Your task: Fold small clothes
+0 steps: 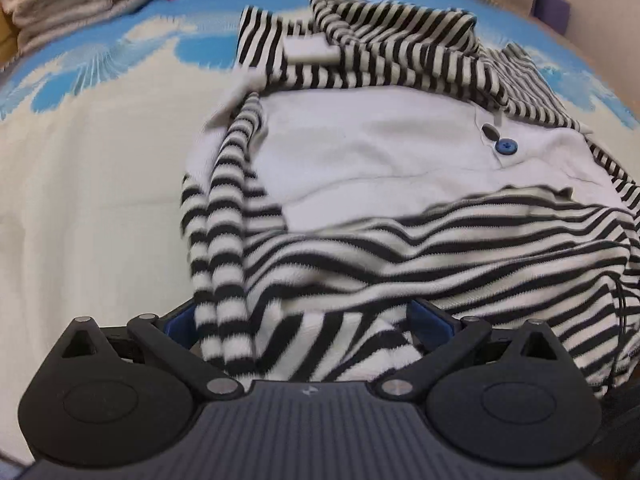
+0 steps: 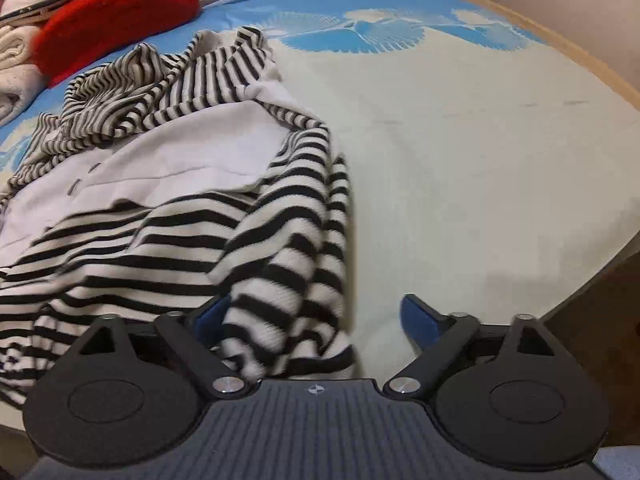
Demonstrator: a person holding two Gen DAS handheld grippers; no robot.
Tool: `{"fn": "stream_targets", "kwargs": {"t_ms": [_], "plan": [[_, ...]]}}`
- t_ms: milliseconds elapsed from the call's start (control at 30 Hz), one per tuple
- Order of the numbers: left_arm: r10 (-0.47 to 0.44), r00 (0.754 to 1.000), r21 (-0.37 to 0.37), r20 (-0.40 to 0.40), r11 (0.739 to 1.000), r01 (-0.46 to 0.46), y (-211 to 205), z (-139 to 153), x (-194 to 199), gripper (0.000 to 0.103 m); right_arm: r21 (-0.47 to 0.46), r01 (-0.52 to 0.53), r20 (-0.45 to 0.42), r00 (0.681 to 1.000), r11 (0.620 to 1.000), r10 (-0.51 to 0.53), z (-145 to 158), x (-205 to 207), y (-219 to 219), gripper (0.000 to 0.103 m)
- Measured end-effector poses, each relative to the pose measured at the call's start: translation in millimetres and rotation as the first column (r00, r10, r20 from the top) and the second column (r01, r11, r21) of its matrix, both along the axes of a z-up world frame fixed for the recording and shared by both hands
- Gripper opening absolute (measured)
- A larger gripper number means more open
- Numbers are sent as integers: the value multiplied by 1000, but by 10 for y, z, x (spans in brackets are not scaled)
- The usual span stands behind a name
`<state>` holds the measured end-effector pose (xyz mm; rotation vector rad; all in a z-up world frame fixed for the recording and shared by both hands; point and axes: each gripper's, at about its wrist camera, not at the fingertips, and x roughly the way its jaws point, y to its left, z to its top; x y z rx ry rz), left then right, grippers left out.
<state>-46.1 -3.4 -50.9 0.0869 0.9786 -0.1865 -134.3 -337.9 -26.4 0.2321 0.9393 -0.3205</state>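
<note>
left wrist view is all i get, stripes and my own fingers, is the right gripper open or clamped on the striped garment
observer: Open. The right gripper has its jaws wide apart. A striped sleeve lies loose between them, close to one finger, while the other finger sits over bare bedsheet.
operator: ok what's past the garment on that side
observer: Only more of the sheet, then the wooden edge of the bed.
</note>
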Motion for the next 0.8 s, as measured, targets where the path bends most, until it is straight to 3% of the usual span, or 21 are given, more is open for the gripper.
{"fn": "stream_targets", "kwargs": {"t_ms": [200, 333, 400, 467, 533, 600, 800], "plan": [[11, 1000, -6, -11, 1000, -11, 21, -6, 6, 103, -30, -39, 11, 999, 999, 39, -42, -17, 35, 99], [-41, 998, 1, -48, 999, 41, -1, 49, -69, 103, -29, -45, 14, 999, 999, 46, -36, -49, 9, 100], [-48, 998, -6, -38, 999, 48, 25, 101, -128, 84, -18, -74, 32, 997, 997, 75, 4, -90, 21, 87], [-63, 998, -51, -26, 997, 62, 79, 201, -177, 22, 14, -174, 94, 981, 985, 172, 66, -146, 72, 18], [-58, 998, -112, -29, 992, 54, 153, 291, -219, 16, 21, -219, 106, 971, 976, 216, 70, -179, 126, 16], [-53, 998, -99, -18, 994, 51, 164, 344, -264, 15, 13, -220, 112, 970, 975, 218, 83, -202, 129, 15], [-46, 999, -149, -19, 988, 43, 394, 664, -578, 13, 220, -136, 191, 977, 966, 94, 421, -609, -61, 13]]}}
